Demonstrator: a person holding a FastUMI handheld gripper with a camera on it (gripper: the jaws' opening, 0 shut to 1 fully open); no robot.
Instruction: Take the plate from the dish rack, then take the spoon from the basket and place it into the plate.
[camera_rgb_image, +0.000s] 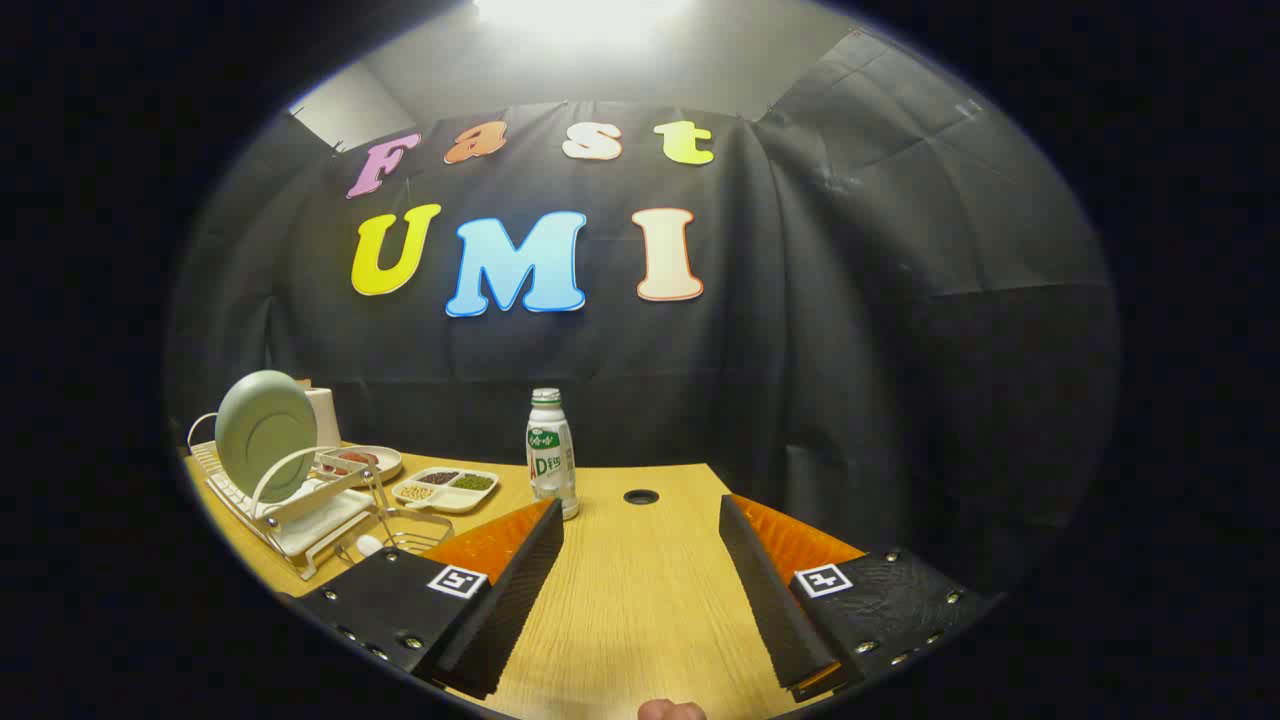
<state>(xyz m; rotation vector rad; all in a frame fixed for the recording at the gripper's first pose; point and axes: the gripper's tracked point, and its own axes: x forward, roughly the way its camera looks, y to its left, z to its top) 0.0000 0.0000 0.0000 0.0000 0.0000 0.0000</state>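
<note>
The wooden table stretches out ahead, bare between the fingers, with a small round cable hole beyond them. At its far left stands the white dish rack, and the pale green plate sits in it on edge, leaning slightly, its face turned toward the camera. Just in front of the rack, beside the left finger, is a wire basket; a small white rounded thing in it is probably the bowl of the spoon, though it is too small to be sure. Behind the rack stand a small dish with something red, a divided tray of beans or grains, and a white bottle with a green label.

The first step, taking the plate, looks not yet begun. To do it well, I would judge the approach should swing left and come at the plate's upper rim, one finger on each face, then lift straight up along the rack's slots so the plate does not catch on the wire arch in front of it. A firm pinch matters, since a smooth plate held by its edge may swivel.

The hand-held gripper is spread wide, its fingers well apart, holding and touching nothing, hanging above the table well to the right of the rack.
</note>
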